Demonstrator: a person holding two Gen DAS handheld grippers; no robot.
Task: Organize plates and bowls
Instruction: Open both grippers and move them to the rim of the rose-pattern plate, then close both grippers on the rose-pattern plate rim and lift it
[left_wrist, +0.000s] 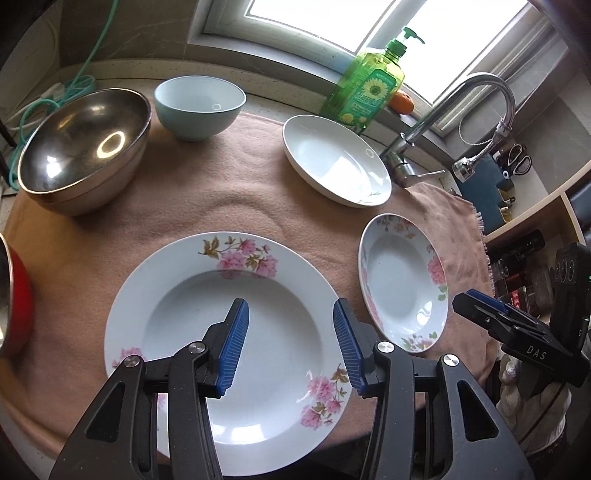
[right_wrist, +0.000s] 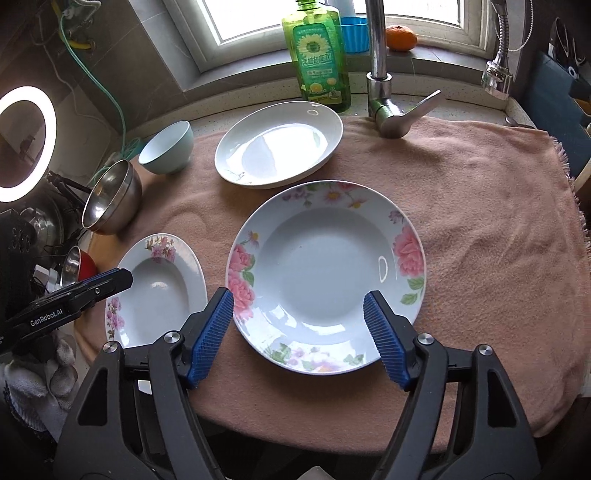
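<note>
My left gripper (left_wrist: 290, 306) hangs open over a large white plate with pink flower sprigs (left_wrist: 199, 291), its blue pads clear of it. To its right lies a smaller deep plate with roses (left_wrist: 402, 284). My right gripper (right_wrist: 298, 299) stands open above that rose plate (right_wrist: 325, 258), with nothing between its fingers. A plain white plate (right_wrist: 280, 144) rests further back. A light blue bowl (left_wrist: 199, 107) and stacked steel bowls (left_wrist: 81, 147) stand at the back left. A red bowl with a steel lining (left_wrist: 18, 295) pokes in at the left edge.
Everything sits on a pink towel (right_wrist: 461, 229) spread over the counter. Behind it stand a green dish soap bottle (right_wrist: 317, 55), a chrome faucet (right_wrist: 380, 74) and an orange (right_wrist: 400, 37) on the window sill. A lit ring light (right_wrist: 26, 144) is at left, shelves (left_wrist: 524, 229) at right.
</note>
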